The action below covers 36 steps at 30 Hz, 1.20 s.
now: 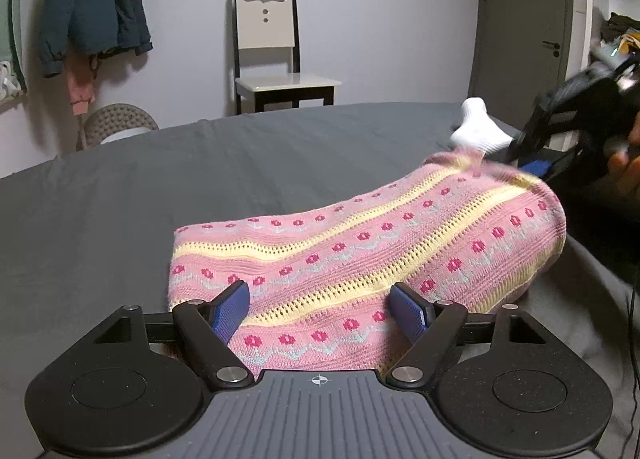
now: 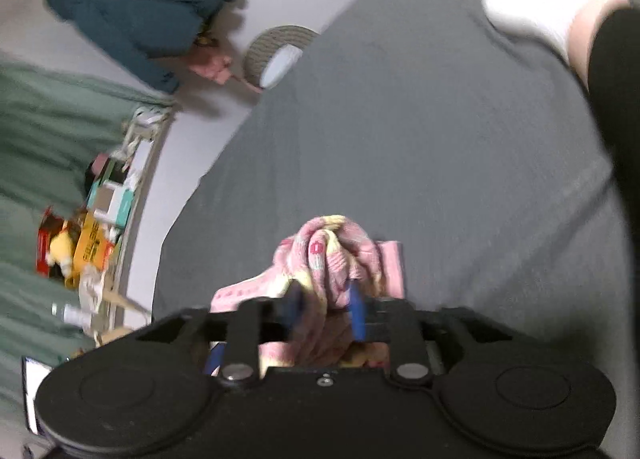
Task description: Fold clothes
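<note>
My left gripper [image 1: 320, 309] is spread wide, blue-padded fingers [image 1: 232, 309] either side of the near edge of the pink knitted garment with yellow stripes and red flower motifs [image 1: 360, 259], gripping nothing that I can see. The garment lies folded on the dark grey bedsheet [image 1: 200, 179], its far right end lifted off the bed. My right gripper [image 2: 326, 305] has jaws pinched in on a bunched wad of that same pink knit [image 2: 332, 247], cloth bulging out between the blue pads; this view is blurred. A foot in a white sock [image 1: 476, 131] rests on the sheet beyond the garment. A cream chair with dark frame [image 1: 276, 55] stands against the wall.
</note>
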### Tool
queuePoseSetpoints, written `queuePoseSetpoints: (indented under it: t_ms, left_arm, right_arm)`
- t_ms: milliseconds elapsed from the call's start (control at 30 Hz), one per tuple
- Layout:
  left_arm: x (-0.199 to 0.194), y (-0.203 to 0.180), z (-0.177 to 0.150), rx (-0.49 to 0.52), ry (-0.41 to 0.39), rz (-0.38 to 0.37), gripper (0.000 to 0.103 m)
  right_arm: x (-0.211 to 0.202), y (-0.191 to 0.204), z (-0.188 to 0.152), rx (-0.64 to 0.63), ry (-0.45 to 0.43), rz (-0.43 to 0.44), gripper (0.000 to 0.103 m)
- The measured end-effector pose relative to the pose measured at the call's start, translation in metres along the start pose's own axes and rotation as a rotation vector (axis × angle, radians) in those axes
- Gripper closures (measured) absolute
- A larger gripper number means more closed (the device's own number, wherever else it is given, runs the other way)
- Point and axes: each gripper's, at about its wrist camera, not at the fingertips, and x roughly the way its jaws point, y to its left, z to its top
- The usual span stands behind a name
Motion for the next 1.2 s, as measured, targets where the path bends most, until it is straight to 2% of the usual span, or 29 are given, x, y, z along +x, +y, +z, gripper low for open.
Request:
queuePoseSetpoints:
  t_ms: [33,67,100,167,200,267,367,533,567,600,667,700,733,767,833,933,1000,1033,1100,1133,1200]
  left_arm:
    - [0.0,0.0,0.0,-0.002,-0.002,0.0,0.025]
    - [0.0,0.0,0.0,-0.003,-0.004,0.001,0.025]
    - [0.0,0.0,0.0,-0.004,-0.005,0.002,0.025]
    - [0.0,-0.001,0.0,-0.004,-0.007,0.006,0.025]
    - [0.0,-0.002,0.0,-0.004,-0.008,0.008,0.025]
    - [0.0,-0.003,0.0,-0.002,-0.01,0.01,0.025]
    - [-0.002,-0.002,-0.001,-0.002,-0.014,0.009,0.025]
    - [-0.004,0.002,-0.003,-0.012,-0.024,-0.008,0.025]
    - [-0.004,0.002,-0.003,-0.011,-0.025,-0.008,0.025]
    - [-0.004,0.002,-0.004,-0.01,-0.025,-0.009,0.025]
    - [-0.004,0.001,-0.004,-0.008,-0.027,-0.01,0.025]
    - [-0.004,0.001,-0.004,-0.008,-0.027,-0.011,0.025]
    - [-0.004,0.001,-0.005,-0.007,-0.028,-0.011,0.025]
    - [-0.004,0.001,-0.005,-0.006,-0.028,-0.012,0.025]
    - [-0.004,0.001,-0.005,-0.004,-0.03,-0.013,0.025]
    - [-0.005,0.001,-0.006,-0.002,-0.032,-0.015,0.025]
    - [-0.005,0.001,-0.007,-0.001,-0.034,-0.015,0.025]
    - [-0.004,0.001,-0.007,-0.001,-0.035,-0.014,0.025]
    - [-0.004,0.001,-0.008,-0.001,-0.037,-0.013,0.025]
    - [-0.004,0.001,-0.008,-0.003,-0.036,-0.012,0.025]
    - [-0.003,0.002,-0.008,-0.015,-0.04,-0.014,0.024]
  right_arm:
    - [-0.007,0.009,-0.003,-0.035,-0.002,-0.008,0.06]
    - [-0.013,0.017,-0.006,-0.065,0.001,-0.016,0.049]
    - [-0.018,0.026,-0.011,-0.094,0.003,-0.038,0.044]
    - [-0.022,0.043,-0.021,-0.146,0.011,-0.074,0.042]
    - [-0.021,0.051,-0.03,-0.184,0.008,-0.092,0.046]
    - [-0.016,0.059,-0.041,-0.256,0.009,-0.133,0.081]
    - [-0.002,0.05,-0.041,-0.243,0.002,-0.178,0.095]
    - [0.005,0.015,-0.039,-0.071,-0.016,-0.23,0.096]
    - [0.002,0.008,-0.042,-0.054,-0.006,-0.24,0.1]
    - [0.001,0.007,-0.044,-0.066,0.012,-0.252,0.1]
    - [-0.002,0.013,-0.044,-0.105,0.032,-0.246,0.098]
    - [-0.008,0.021,-0.041,-0.119,0.005,-0.22,0.097]
    - [-0.015,0.032,-0.036,-0.149,-0.028,-0.212,0.09]
    - [-0.02,0.041,-0.031,-0.182,-0.057,-0.217,0.074]
    - [-0.022,0.06,-0.017,-0.246,-0.104,-0.247,0.055]
    - [-0.004,0.077,0.007,-0.269,-0.081,-0.261,0.056]
    - [0.014,0.082,0.019,-0.28,-0.042,-0.301,0.056]
    - [0.024,0.082,0.023,-0.288,-0.013,-0.333,0.059]
    - [0.044,0.081,0.029,-0.293,0.05,-0.373,0.075]
    - [0.053,0.077,0.029,-0.283,0.086,-0.37,0.091]
    - [0.059,0.072,0.03,-0.265,0.083,-0.382,0.094]
